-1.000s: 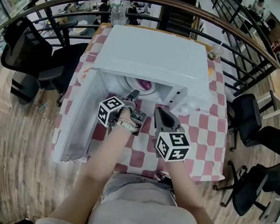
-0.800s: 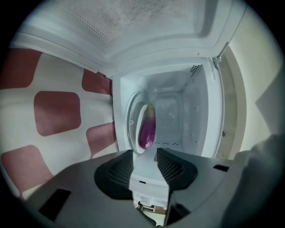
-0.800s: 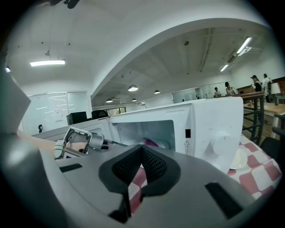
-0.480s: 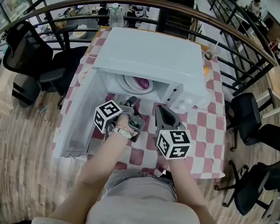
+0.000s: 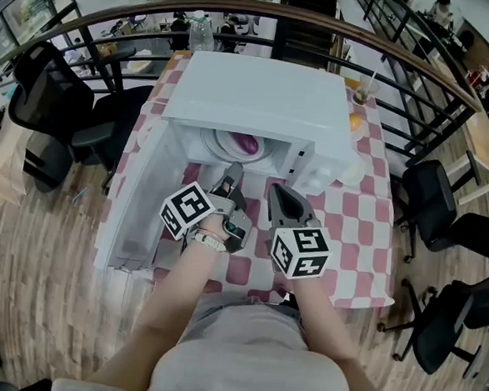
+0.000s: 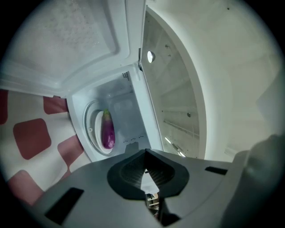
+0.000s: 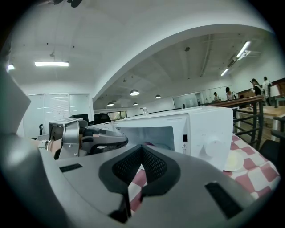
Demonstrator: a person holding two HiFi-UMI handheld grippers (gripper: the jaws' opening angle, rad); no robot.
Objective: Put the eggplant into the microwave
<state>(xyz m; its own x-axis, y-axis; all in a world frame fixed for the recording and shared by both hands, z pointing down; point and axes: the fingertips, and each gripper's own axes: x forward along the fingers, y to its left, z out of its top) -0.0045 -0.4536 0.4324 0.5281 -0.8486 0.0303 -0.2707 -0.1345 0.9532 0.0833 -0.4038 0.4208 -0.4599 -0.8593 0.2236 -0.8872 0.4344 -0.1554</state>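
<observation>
The purple eggplant (image 5: 246, 143) lies on the white turntable plate (image 5: 223, 147) inside the white microwave (image 5: 268, 96), whose door (image 5: 136, 200) hangs open to the left. My left gripper (image 5: 232, 176) is shut and empty just in front of the opening. In the left gripper view the eggplant (image 6: 108, 131) sits ahead of the closed left gripper (image 6: 145, 154), apart from it. My right gripper (image 5: 275, 193) hovers shut and empty over the checked tablecloth (image 5: 367, 232). The right gripper view shows the right gripper (image 7: 141, 149), the microwave (image 7: 200, 129) and the left gripper (image 7: 121, 141).
A cup with a straw (image 5: 367, 90), an orange (image 5: 356, 121) and a small white dish (image 5: 352, 170) stand right of the microwave. Black chairs (image 5: 63, 107) flank the table, and a curved railing (image 5: 404, 60) runs behind it.
The left gripper has drawn back out of the microwave mouth toward me, risen and rolled; the eggplant stays on the plate inside. The right gripper has barely shifted.
</observation>
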